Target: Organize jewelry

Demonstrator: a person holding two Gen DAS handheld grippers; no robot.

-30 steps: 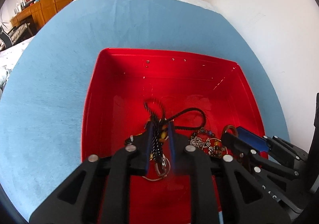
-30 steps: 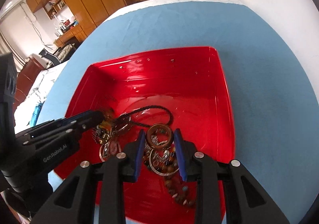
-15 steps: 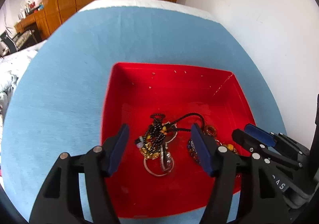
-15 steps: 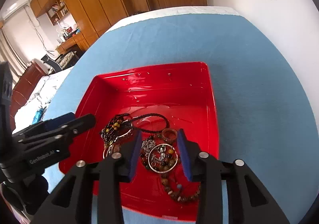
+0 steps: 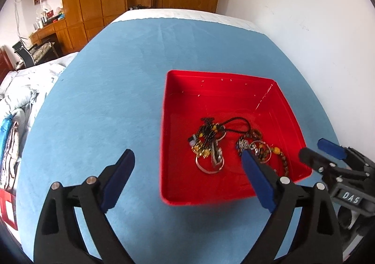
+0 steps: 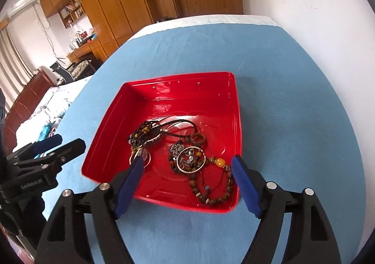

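Both our left claw [image 5: 187, 170] and right claw [image 6: 187, 170] have just spread apart and lifted empty, leaving the jewelry [image 6: 178, 153] heaped in the red tray [image 6: 178, 83], apparently delivered.

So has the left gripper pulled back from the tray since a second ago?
Yes. The left gripper has backed up and away from the red tray, which now looks smaller; its fingers have just been opening, with nothing gripped.

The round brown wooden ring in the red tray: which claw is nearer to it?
Right. The right claw hangs open just before the brown wooden ring; the left claw stands open further off, towards the red tray's left wall.
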